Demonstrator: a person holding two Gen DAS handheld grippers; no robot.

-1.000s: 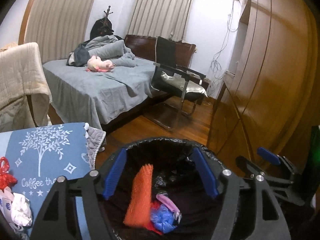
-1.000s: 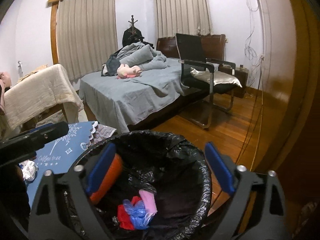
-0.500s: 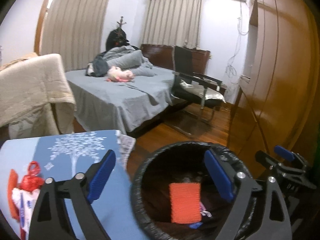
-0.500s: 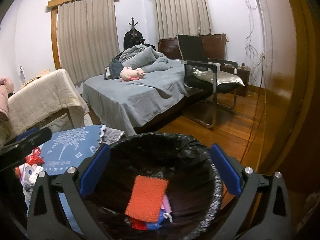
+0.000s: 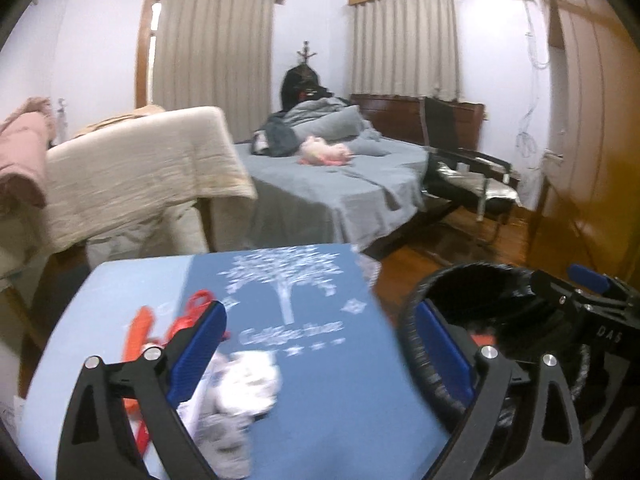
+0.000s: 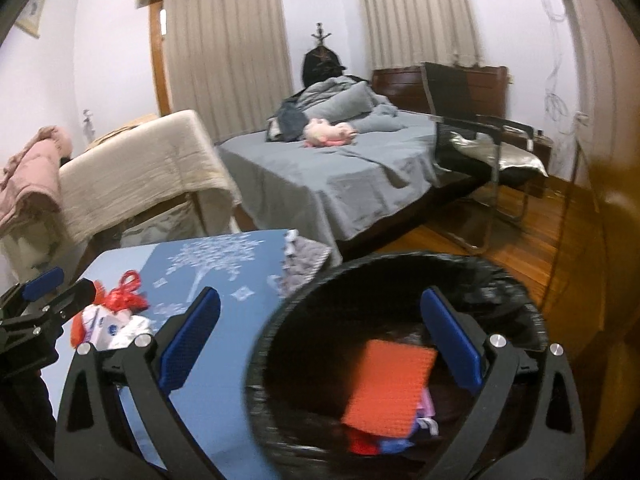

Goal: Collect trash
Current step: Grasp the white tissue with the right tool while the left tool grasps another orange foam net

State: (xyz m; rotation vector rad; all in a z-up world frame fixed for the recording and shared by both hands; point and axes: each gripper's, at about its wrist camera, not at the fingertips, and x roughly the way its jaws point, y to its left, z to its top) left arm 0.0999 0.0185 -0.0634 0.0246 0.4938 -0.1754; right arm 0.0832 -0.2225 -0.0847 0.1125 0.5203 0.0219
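Two spread, empty grippers work beside the bin (image 6: pixel 400 320): left of it, the left gripper (image 5: pixel 320 356) hangs over the trash pile (image 5: pixel 236 396) on the blue counter (image 5: pixel 320 400), nearer than the right gripper (image 6: pixel 320 340), which straddles the bin's rim.

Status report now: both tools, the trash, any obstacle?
Left tool open, empty. Right tool open, empty. Orange pad in bin; more trash on blue table. No obstacle seen.
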